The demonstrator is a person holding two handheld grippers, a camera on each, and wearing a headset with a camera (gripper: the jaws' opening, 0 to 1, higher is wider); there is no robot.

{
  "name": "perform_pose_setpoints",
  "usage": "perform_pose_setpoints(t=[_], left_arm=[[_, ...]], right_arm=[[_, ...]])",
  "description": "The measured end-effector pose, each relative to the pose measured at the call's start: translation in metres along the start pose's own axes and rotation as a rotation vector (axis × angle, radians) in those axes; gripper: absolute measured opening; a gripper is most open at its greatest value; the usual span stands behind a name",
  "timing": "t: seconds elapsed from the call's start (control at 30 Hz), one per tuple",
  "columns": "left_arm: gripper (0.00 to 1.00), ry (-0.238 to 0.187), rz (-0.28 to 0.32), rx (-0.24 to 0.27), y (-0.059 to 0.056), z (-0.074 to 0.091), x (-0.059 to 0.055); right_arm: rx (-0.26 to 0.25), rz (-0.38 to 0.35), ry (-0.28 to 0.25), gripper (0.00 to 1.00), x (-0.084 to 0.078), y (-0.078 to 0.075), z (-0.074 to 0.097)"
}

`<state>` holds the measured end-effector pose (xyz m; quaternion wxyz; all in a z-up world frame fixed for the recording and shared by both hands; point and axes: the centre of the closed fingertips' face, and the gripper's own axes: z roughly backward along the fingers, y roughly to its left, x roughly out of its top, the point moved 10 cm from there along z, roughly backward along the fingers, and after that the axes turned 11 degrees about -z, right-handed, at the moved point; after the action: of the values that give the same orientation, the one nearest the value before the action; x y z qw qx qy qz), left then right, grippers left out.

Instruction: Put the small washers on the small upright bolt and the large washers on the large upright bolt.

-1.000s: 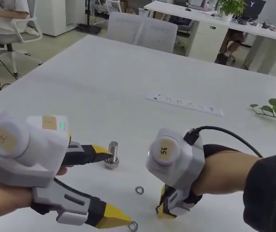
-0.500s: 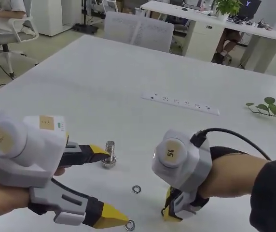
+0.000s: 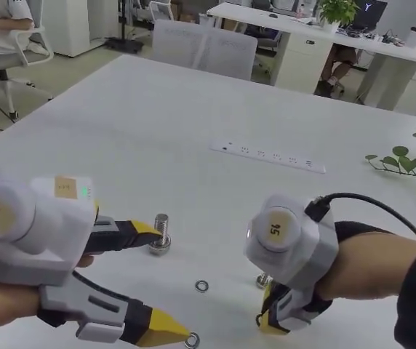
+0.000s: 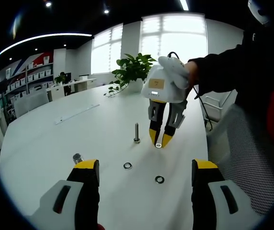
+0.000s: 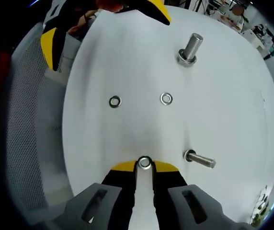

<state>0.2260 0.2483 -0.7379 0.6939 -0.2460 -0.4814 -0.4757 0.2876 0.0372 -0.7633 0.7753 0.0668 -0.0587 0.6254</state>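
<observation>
The right gripper (image 5: 144,167) pinches a washer (image 5: 144,162) at its tips, with the small bolt (image 5: 199,159) just beside at 3 o'clock. The left gripper (image 4: 145,165) gapes wide, a loose washer (image 4: 127,166) lying ahead.

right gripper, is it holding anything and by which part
Yes. The right gripper pinches a washer by opposite sides of its outer rim, between the yellow tips of its jaws, leaving the hole free.

Left claw (image 3: 173,285) spread wide, level; right claw (image 5: 144,166) pinched shut, pointing down.
</observation>
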Motion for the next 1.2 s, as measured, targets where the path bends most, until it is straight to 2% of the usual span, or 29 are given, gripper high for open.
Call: perform_pose_setpoints(t=[0.73,1.2], left_arm=[[0.79,0.007,-0.005,-0.009,-0.001,-0.001,0.001],[0.79,0.008,-0.003,-0.006,-0.002,0.000,0.001]], right_arm=[[-0.051,-0.080,0.000,0.14,-0.030,-0.022,0.028],[-0.109,-0.077,-0.022,0.14,-0.025,-0.038,0.054]])
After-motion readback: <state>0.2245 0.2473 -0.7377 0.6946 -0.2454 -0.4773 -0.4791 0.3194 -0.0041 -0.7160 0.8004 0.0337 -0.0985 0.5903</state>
